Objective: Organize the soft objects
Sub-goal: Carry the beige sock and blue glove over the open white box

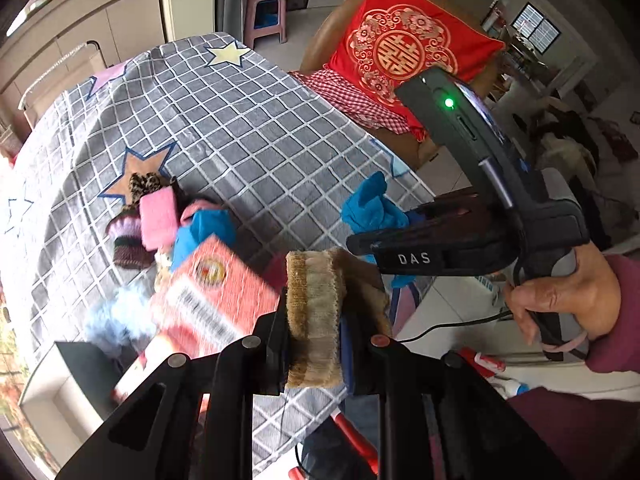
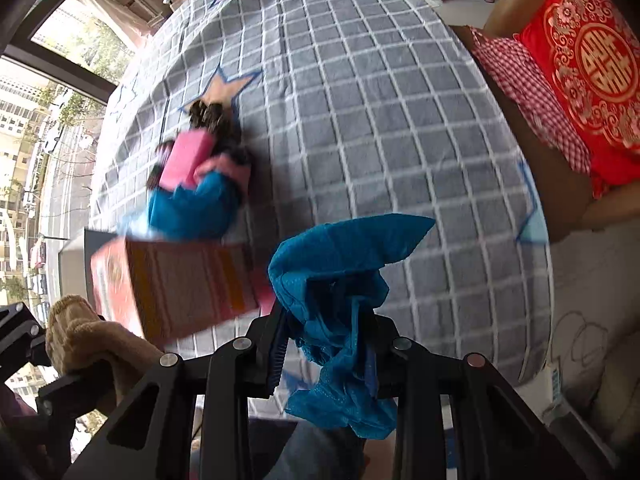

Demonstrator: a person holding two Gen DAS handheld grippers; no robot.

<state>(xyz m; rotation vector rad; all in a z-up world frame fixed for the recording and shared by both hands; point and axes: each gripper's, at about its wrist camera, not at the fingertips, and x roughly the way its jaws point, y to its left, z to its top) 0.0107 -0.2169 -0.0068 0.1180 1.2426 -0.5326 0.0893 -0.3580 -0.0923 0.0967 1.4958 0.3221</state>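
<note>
Grey checked cloth (image 1: 248,128): covers the table, white grid with star patches; everything sits toward its near left part.
Red cushion (image 1: 404,56): on the brown chair beyond the table's far edge, with a red gingham cloth (image 1: 352,96) under it; neither looks part of the job.
Red box (image 1: 212,296): cardboard, blurred, lying near the table's front edge just in front of the pile; stiff beside everything else here.
Pile of soft things (image 1: 168,224): pink fuzzy piece, blue cloth, leopard-print scrap and a striped knit, all touching in one heap on the table.
Blue cloth (image 2: 340,312): thin and crumpled, pinched in the right gripper (image 2: 328,356), whose jaws are closed on its bunched middle; both ends hang loose above and below. Likely very light and limp, so a hold on the gathered bulk is safer than on a corner.
Tan knit piece (image 1: 316,320): plush, folded, ribbed band facing the left camera, clamped between the closed jaws of the left gripper (image 1: 316,356) above the table's near edge. Looks thick and springy, so it should squash without slipping; a grip across the fold keeps it together.
Where both stand: each held piece is off the table, near the pile but apart from it.
</note>
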